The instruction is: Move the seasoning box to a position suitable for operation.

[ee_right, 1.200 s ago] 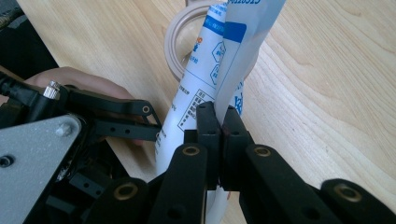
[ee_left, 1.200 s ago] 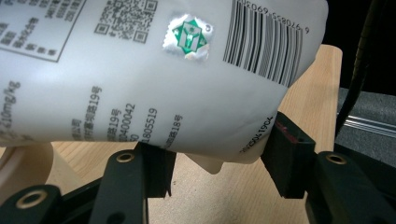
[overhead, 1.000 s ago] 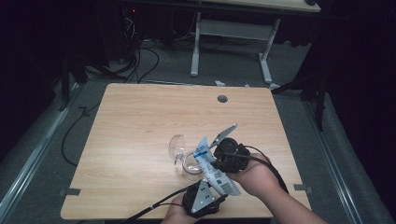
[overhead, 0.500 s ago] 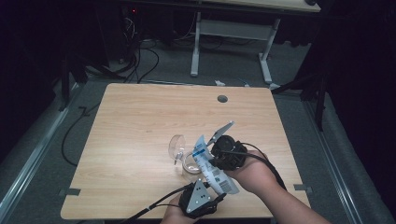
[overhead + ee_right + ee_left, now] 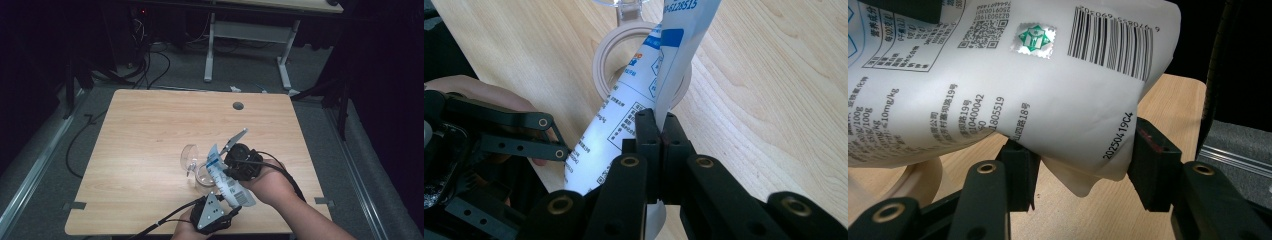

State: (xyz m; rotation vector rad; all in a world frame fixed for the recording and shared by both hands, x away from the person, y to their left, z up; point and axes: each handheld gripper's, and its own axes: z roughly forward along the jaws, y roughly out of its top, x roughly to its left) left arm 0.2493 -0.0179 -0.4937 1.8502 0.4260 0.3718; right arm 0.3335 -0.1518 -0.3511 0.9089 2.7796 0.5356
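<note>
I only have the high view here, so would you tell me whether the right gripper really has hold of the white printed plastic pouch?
Observer: Yes, the right gripper has its jaws shut on a thin flat edge strip of the white printed plastic pouch.
Operator: Thank you. Where does the pouch's far end point?
Observer: Down over the pale round rim of the clear container.
Operator: And the left gripper?
Observer: The left gripper has its jaws on either side of the pouch's barcode end, pressing it.

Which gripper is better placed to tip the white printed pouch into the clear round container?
Probably left: the left gripper cradles the pouch bottom, free to lift. The right gripper pinches its edge above the container.
</note>
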